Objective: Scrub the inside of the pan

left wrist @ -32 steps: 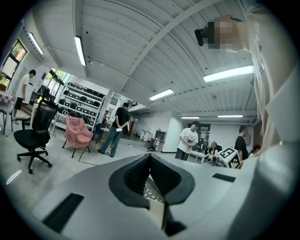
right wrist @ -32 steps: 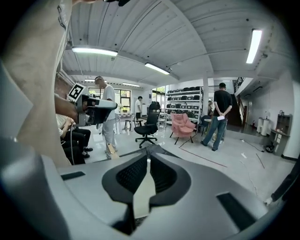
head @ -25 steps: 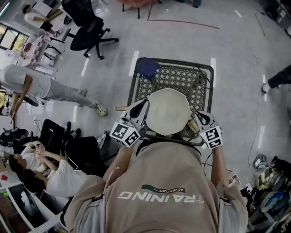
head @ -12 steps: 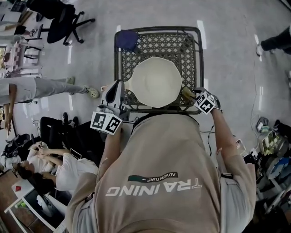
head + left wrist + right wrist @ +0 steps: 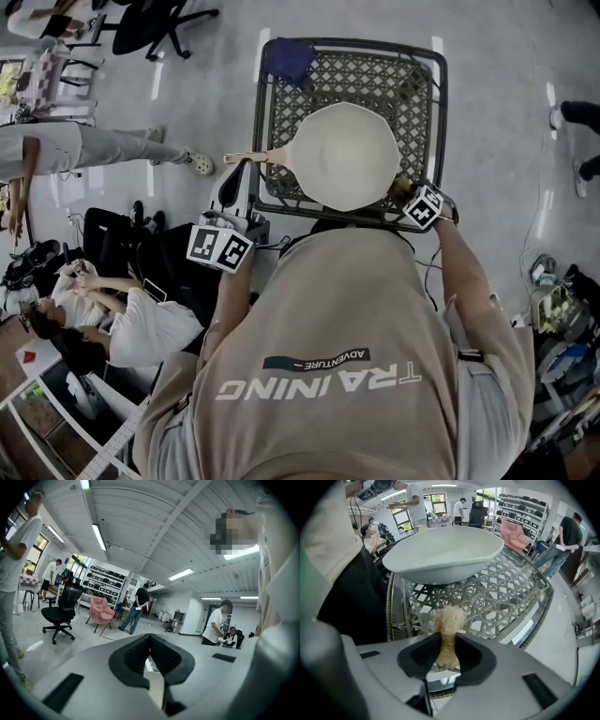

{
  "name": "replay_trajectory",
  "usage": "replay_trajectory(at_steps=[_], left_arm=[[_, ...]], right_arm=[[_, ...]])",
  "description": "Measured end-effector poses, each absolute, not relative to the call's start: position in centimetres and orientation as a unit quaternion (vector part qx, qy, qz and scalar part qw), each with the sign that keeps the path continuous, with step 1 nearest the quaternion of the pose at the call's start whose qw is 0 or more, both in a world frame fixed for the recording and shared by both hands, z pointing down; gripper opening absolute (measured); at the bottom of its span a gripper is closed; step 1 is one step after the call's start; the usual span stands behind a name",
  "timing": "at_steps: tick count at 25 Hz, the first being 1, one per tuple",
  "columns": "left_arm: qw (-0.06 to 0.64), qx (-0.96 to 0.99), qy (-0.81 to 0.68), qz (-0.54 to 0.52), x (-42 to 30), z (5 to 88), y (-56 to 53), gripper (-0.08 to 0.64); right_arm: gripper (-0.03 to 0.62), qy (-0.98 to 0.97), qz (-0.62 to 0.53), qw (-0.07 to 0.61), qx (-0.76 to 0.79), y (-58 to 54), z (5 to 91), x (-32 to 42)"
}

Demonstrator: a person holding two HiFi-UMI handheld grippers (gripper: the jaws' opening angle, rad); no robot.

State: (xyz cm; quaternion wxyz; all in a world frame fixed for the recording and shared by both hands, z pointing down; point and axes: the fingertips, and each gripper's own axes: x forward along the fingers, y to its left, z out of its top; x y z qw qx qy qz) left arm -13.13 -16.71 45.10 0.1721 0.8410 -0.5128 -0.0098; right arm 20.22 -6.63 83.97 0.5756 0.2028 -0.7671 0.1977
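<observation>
A white pan [image 5: 347,155] sits on a woven wicker table [image 5: 412,84], its pale handle [image 5: 248,157] pointing left. My right gripper [image 5: 410,194] points steeply down at the table's front right corner, beside the pan's rim. In the right gripper view the pan [image 5: 443,555] lies just ahead. The right gripper [image 5: 447,641] has just been closing, and its pads now squeeze a tan bristle scrub brush [image 5: 448,620]. My left gripper [image 5: 242,178] hangs off the table's left edge, just short of the handle's end. In its own view the left gripper [image 5: 150,639] is shut and empty.
A dark blue cloth [image 5: 286,58] lies on the table's far left corner. The table has a dark metal frame [image 5: 258,131]. People sit and stand on the floor to the left [image 5: 122,337]. An office chair [image 5: 159,19] stands at the far left.
My right gripper has dropped to the table's front right corner beside the pan. The left gripper has drawn away from the pan's left rim, out toward the handle's end.
</observation>
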Motion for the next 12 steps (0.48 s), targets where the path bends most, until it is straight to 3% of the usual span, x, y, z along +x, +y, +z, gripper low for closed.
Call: replay_trajectory(at_steps=[12], left_arm=[[0.184, 0.843, -0.5, -0.074, -14.8, 47.2, -18.7, 0.018]], right_arm=[[0.098, -0.777, 0.182, 0.52, 0.304, -9.1, 76.3, 22.5]])
